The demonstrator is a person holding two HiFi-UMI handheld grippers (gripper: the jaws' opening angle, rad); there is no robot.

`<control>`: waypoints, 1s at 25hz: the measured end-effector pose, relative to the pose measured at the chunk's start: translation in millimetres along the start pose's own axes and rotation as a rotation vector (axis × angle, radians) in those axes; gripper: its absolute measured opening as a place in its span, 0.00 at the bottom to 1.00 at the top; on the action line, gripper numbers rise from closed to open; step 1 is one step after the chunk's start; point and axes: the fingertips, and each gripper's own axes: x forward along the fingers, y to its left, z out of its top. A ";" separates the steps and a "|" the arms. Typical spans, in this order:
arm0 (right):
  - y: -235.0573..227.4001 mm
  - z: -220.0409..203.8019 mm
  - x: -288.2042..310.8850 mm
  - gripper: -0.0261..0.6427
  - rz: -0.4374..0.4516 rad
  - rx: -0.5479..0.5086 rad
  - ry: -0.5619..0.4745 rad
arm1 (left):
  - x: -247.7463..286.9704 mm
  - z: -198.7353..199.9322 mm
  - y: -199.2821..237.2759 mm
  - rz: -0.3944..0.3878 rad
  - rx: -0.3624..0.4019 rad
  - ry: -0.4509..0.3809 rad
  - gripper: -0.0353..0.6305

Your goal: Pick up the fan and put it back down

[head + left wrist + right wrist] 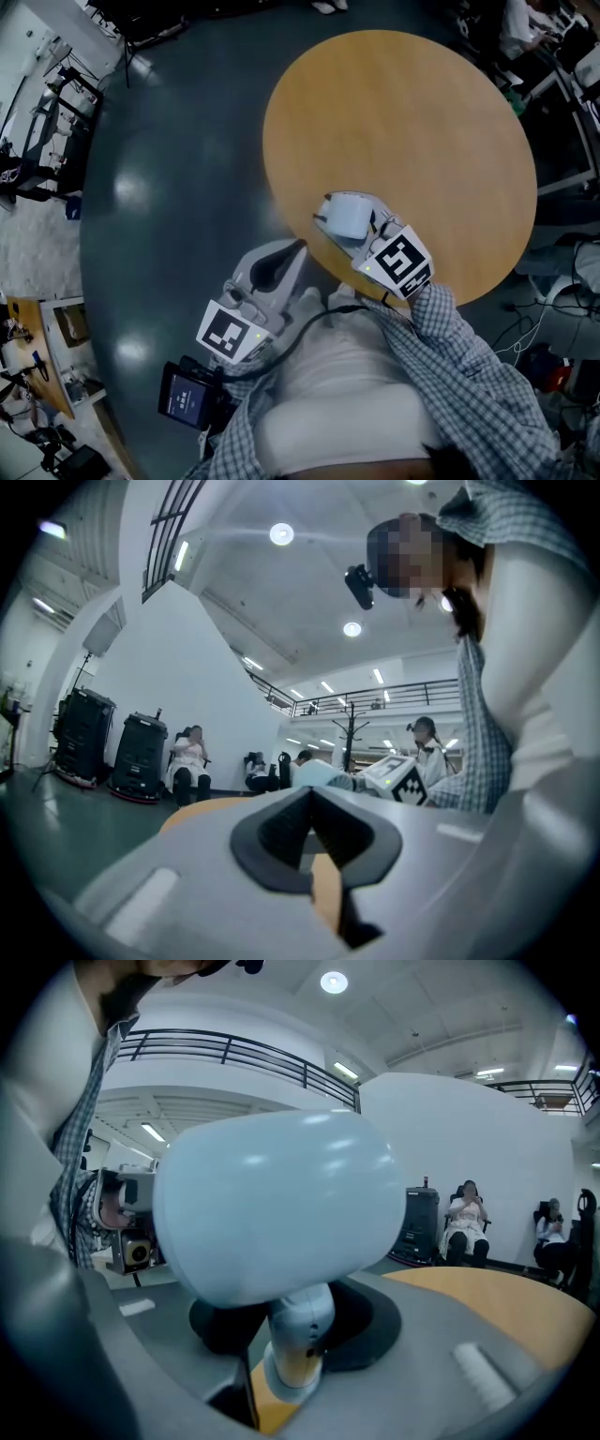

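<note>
The fan has a pale blue rounded head on a short stem. My right gripper is shut on that stem and holds the fan over the near edge of the round wooden table. In the right gripper view the fan's head fills the middle, and its stem sits between the dark pads of the right gripper. My left gripper hovers just left of the table edge, above the floor, with nothing in it. In the left gripper view the left gripper has its pads meeting at the tips.
Dark green floor surrounds the table. Racks and equipment stand at the far left, cables and gear at the right. A small screen hangs at the person's waist. Seated people and black cases are far off.
</note>
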 end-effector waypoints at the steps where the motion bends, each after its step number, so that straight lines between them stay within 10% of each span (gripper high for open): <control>1: -0.9 -0.2 -1.5 0.25 -0.002 0.003 0.000 | 0.7 0.4 0.4 0.003 -0.001 -0.004 0.05; 25: 1.5 -1.6 -6.7 0.25 0.020 0.007 0.007 | 1.3 -1.9 5.1 0.053 0.005 0.004 0.05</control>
